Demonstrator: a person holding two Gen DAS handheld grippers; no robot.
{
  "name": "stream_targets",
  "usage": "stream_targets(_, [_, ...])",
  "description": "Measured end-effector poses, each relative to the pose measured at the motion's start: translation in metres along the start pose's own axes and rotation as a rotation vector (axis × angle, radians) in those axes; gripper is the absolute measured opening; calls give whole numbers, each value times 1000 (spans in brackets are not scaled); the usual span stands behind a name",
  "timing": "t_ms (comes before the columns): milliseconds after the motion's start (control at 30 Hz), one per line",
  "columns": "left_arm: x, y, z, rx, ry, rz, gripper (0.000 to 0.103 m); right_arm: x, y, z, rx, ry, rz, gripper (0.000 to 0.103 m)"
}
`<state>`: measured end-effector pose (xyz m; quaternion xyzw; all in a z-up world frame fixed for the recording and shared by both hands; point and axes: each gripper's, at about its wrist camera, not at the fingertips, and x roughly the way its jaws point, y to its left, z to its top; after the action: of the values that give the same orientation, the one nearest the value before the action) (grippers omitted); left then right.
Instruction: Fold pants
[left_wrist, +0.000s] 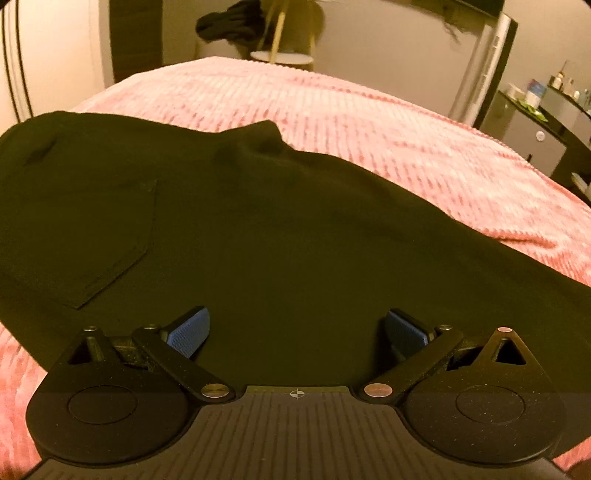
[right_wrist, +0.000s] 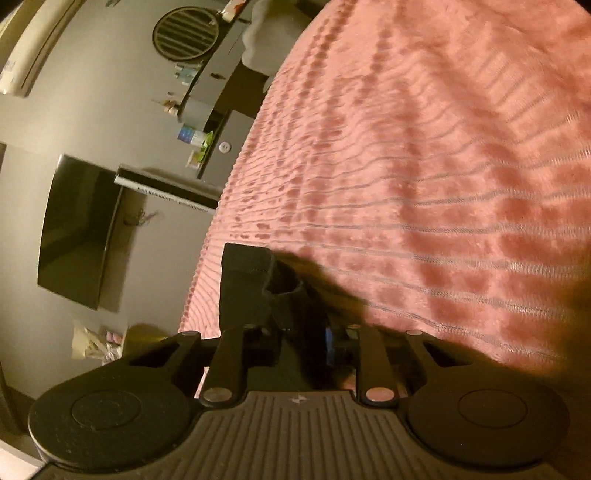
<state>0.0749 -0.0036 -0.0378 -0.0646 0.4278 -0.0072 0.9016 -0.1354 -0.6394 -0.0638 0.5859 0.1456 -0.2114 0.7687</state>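
Black pants (left_wrist: 277, 221) lie spread on the pink bedspread (left_wrist: 369, 118), their back pocket (left_wrist: 110, 240) at the left in the left wrist view. My left gripper (left_wrist: 297, 328) hovers low over the near part of the pants, open, its blue pads (left_wrist: 188, 332) wide apart with nothing between them. In the right wrist view a bunched end of the black pants (right_wrist: 255, 284) sticks out from between narrow jaws. My right gripper (right_wrist: 314, 343) is shut on that fabric near the bed's edge. One blue pad (right_wrist: 328, 339) shows behind the cloth.
The bedspread (right_wrist: 424, 166) fills the right of the right wrist view. Beyond its edge stand a dark screen (right_wrist: 77, 229) and a grey cabinet (right_wrist: 218, 110) with small items. A stool (left_wrist: 282, 55) with dark clothes (left_wrist: 229, 24) stands past the far side.
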Motion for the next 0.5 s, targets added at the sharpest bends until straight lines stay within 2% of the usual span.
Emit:
stream_targets(133, [0, 3, 0, -18, -2, -8, 103, -9, 27, -6, -71, -35, -23, 14])
stream_targets(267, [0, 4, 1, -32, -12, -19, 103, -22, 81, -21, -164, -54, 59, 13])
stream_targets(367, [-1, 2, 0, -19, -15, -37, 103, -24, 142, -61, -329, -9, 124, 13])
stream_targets(500, [-4, 1, -1, -26, -12, -100, 103, -12, 213, -146, -551, 105, 210, 14])
